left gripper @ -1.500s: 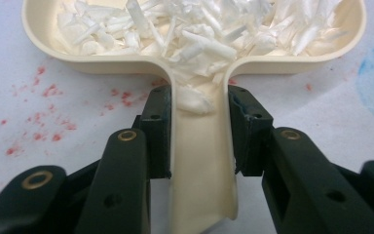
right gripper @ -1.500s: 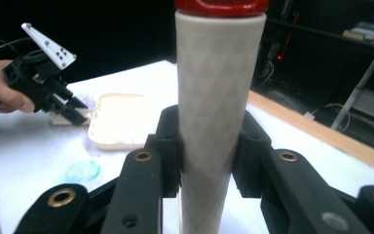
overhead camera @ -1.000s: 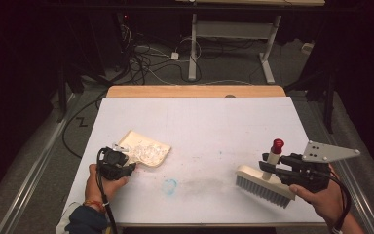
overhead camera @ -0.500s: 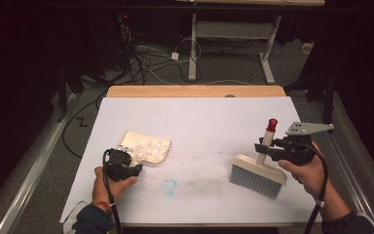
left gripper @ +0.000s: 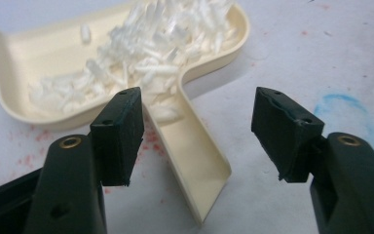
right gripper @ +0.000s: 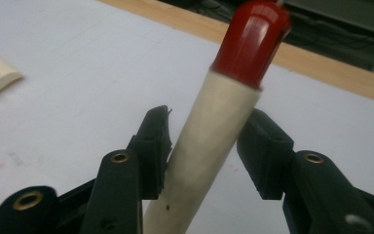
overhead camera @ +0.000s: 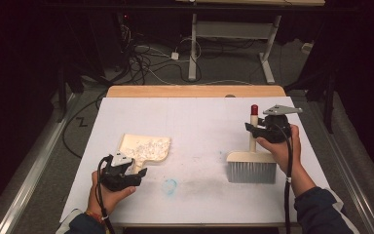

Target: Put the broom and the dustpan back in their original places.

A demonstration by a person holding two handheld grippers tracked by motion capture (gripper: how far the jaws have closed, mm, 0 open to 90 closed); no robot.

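A cream dustpan point(overhead camera: 146, 147) full of white shreds point(left gripper: 151, 44) lies on the white table point(overhead camera: 199, 117) at left. My left gripper point(overhead camera: 135, 168) sits at its handle point(left gripper: 195, 165). Its jaws have just been opening and stand wide apart point(left gripper: 199, 131), with the handle between them and neither pad touching it. At right a cream brush point(overhead camera: 251, 165) with a red-capped handle point(right gripper: 209, 141) stands on its grey bristles. My right gripper point(overhead camera: 253, 129) is around that handle. Its jaws have just been opening and now sit loosely beside the handle point(right gripper: 204, 146), open.
A blue scribble point(overhead camera: 169, 185) and a grey smear mark the table between my hands, with faint red specks by the dustpan. A wooden strip point(overhead camera: 195, 91) borders the far edge. Cables and desk legs point(overhead camera: 193, 48) lie on the dark floor beyond.
The right hand carried the brush farther from the front edge and stood it more upright on its bristles. Both grippers' jaws have spread, and the left one released the dustpan handle.
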